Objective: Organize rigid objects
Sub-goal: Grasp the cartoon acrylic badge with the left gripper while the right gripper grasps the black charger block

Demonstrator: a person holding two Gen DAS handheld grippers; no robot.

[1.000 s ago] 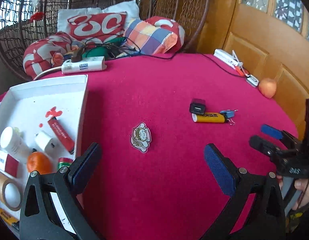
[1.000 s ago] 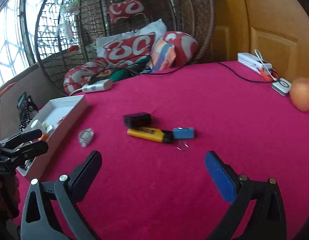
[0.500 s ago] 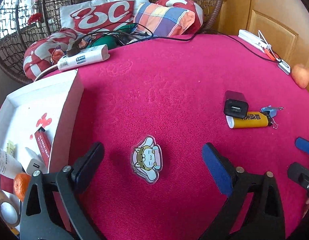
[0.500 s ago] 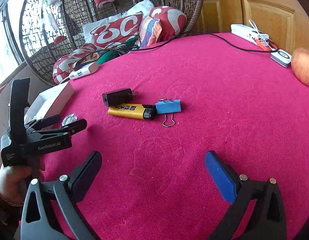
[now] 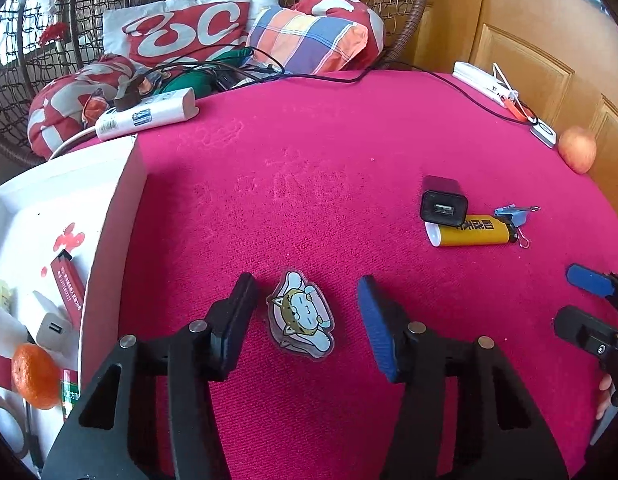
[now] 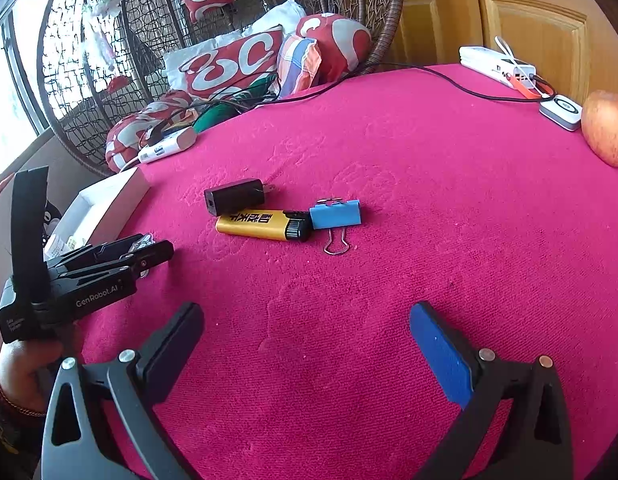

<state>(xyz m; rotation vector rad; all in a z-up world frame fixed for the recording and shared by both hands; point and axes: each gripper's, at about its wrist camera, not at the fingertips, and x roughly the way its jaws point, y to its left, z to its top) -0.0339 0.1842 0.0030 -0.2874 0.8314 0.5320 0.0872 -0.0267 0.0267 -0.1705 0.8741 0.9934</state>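
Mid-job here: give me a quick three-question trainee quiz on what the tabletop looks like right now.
1. True or false: the cartoon cat sticker lies between the left gripper's fingers.
2. Which thing touches the yellow lighter's black end? A) blue binder clip B) apple C) white box
3. Fill in: the black USB charger lies on the ______ tablecloth.

Key: 1 true, the jaws are closing with the sticker between them, not yet gripped. 2 A. 3 pink-red.
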